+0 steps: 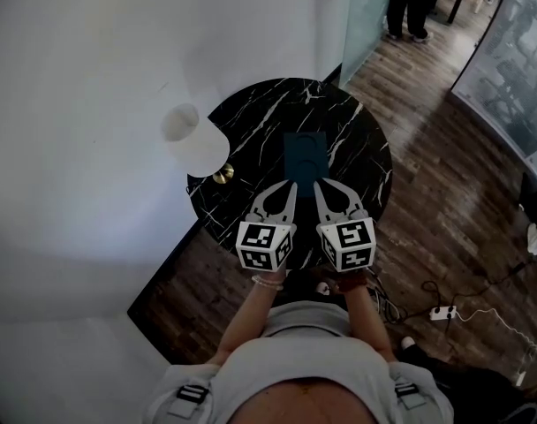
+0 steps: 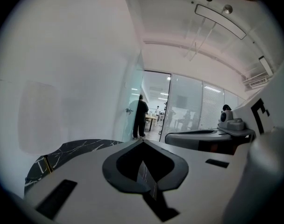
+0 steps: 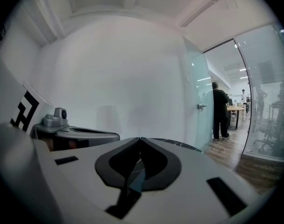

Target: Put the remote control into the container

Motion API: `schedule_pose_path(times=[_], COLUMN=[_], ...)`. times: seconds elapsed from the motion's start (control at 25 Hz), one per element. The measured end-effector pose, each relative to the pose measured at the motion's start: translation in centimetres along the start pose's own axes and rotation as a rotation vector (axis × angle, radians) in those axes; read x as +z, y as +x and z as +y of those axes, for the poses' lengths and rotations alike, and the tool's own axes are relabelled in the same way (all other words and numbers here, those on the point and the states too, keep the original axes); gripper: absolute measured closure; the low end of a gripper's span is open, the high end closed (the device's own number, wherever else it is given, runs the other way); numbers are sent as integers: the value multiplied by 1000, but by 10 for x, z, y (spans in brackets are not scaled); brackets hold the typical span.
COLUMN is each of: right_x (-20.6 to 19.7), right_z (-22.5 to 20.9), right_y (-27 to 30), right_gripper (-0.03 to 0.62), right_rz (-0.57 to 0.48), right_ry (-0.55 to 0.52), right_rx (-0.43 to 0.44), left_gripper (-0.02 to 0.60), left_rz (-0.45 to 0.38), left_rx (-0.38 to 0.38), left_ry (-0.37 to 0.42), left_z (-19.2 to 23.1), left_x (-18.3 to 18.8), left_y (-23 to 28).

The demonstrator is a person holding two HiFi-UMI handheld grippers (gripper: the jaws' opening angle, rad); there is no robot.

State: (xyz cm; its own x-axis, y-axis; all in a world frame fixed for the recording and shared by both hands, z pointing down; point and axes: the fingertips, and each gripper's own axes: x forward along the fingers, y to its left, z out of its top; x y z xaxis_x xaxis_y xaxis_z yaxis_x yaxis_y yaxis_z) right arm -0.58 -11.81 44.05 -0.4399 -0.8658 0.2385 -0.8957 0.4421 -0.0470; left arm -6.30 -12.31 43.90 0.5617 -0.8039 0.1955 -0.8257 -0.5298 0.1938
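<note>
On the round black marble table [image 1: 352, 148], set against a white wall [image 1: 92, 104]: one dark teal container [image 1: 304, 155], rectangular, lying near the table's middle. Remote control: not made out in any view, and the container's inside is too dark to read. At the table's left edge, beside the wall: one white lamp [image 1: 193, 138] with a brass base [image 1: 223, 175]. Left gripper [image 1: 291, 185]: jaws pressed together tip to tip, nothing between them, with the tips just short of the container's near edge and slightly to its left. Right gripper [image 1: 319, 185]: jaws likewise pressed together and empty, tips just short of the same edge, slightly to its right. The two grippers lie side by side, near each other but apart, each with its marker cube towards the person holding it. Both point across the table, nearly level. Around the table: dark wooden floor [image 1: 445, 201], with a white power strip [image 1: 442, 312] and cables on it to the right. Far background: a glass partition [image 3: 198, 97] and one standing person in dark clothes [image 3: 220, 111].
</note>
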Motion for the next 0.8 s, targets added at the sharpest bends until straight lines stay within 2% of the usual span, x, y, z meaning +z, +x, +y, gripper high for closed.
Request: schedule_pose_path(times=[0.28, 0.6, 0.8], right_x=[-1, -9, -9], right_z=[-5, -20, -30], right_y=[40, 53, 57], right_gripper=[582, 582, 582], right_rz=[18, 62, 69], right_ry=[-12, -7, -19], right_rx=[-49, -96, -81], left_gripper=[575, 575, 575], left_rz=[26, 55, 52], left_rx=[-61, -71, -44], left_ry=[11, -10, -17], left_z=[29, 45, 43], left_x=[1, -6, -6], left_y=[28, 45, 52])
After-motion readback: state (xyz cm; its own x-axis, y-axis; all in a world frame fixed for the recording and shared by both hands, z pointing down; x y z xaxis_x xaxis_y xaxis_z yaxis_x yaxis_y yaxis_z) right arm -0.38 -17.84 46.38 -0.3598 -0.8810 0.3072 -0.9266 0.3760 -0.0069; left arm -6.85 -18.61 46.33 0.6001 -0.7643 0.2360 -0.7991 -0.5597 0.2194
